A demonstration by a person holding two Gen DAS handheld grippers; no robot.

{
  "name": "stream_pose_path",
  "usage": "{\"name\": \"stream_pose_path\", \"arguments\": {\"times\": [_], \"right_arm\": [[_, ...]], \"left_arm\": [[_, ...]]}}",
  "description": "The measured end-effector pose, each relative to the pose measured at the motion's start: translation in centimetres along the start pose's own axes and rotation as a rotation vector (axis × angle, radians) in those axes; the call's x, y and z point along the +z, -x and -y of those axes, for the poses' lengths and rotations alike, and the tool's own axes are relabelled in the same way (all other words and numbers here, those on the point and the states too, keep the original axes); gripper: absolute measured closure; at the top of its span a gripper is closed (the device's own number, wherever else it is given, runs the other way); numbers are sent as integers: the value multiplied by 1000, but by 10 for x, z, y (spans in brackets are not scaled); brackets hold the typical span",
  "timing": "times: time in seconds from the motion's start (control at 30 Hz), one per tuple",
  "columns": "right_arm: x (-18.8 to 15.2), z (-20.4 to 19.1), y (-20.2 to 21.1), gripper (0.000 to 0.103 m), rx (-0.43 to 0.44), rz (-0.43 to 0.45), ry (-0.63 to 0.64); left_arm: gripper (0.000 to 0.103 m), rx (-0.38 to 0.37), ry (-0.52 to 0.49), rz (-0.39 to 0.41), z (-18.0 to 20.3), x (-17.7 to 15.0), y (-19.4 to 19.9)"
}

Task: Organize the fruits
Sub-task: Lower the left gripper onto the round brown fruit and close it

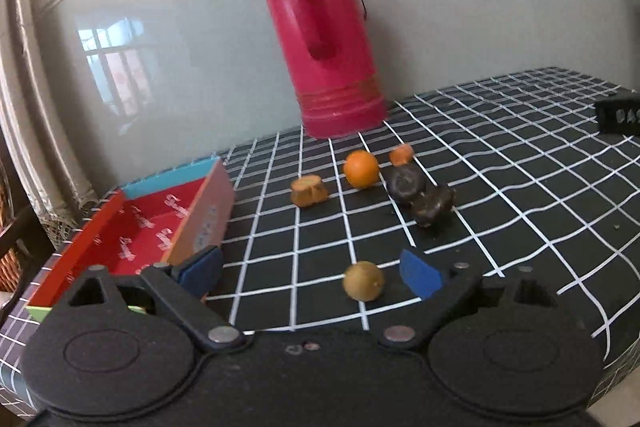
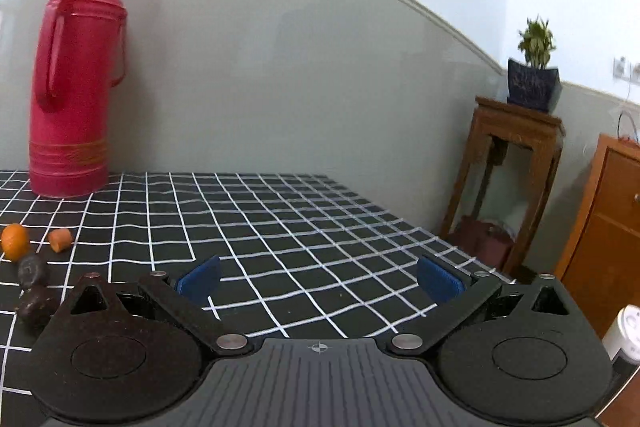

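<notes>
the left gripper [image 1: 311, 273] is spread wide with nothing between its blue pads [image 1: 420, 273]; the right gripper [image 2: 318, 279] is likewise fully parted and empty, aimed at bare checked tablecloth [image 2: 280, 227]. task progress, judged from the left wrist view: not started or barely started, since the visible floor of the red tray [image 1: 152, 227] holds no fruit, though its near end is hidden behind the gripper body. the tray sits ahead and to the left of the left gripper, its near corner just beside the left pad. all visible fruit lies loose on the cloth. count, left wrist view: one greenish-brown round fruit [image 1: 363, 281] between the left gripper's pads, nearer the right pad, not gripped; one orange [image 1: 361, 169] ahead and well apart; one tan lobed piece [image 1: 309, 190] ahead, left of the orange; one small orange piece [image 1: 401, 154] beyond and right of the orange; two dark fruits [image 1: 406, 181] and [image 1: 434, 205], touching, ahead and to the right. total: six pieces, one tray. remaining work: all six appear to need moving into the tray. one pink thermos [image 1: 320, 35] stands far ahead by the wall. from the right gripper, the fruit cluster lies far to the left.
</notes>
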State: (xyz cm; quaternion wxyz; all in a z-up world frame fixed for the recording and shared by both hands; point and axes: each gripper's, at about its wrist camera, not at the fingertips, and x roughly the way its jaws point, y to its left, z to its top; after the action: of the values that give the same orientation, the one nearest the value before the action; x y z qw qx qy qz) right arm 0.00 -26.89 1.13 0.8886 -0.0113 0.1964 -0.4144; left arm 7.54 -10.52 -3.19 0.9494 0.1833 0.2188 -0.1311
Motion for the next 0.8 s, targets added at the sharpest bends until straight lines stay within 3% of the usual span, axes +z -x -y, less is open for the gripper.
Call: {"name": "stream_pose_path", "arguments": {"times": [0.1, 0.23, 0.5, 0.57, 0.8], "right_arm": [[1, 8, -1, 0, 13, -14, -11], [3, 9, -3, 0, 37, -18, -20], [3, 2, -2, 0, 79, -34, -21], [3, 1, -2, 0, 88, -36, -22], [2, -1, -1, 0, 107, -45, -21]], "left_arm": [[32, -22, 10, -47, 5, -1, -12], [39, -35, 23, -84, 9, -4, -22], [80, -90, 16, -68, 17, -8, -24], [86, -99, 13, -66, 19, -8, -24], [87, -115, 40, -69, 15, -6, -23]]}}
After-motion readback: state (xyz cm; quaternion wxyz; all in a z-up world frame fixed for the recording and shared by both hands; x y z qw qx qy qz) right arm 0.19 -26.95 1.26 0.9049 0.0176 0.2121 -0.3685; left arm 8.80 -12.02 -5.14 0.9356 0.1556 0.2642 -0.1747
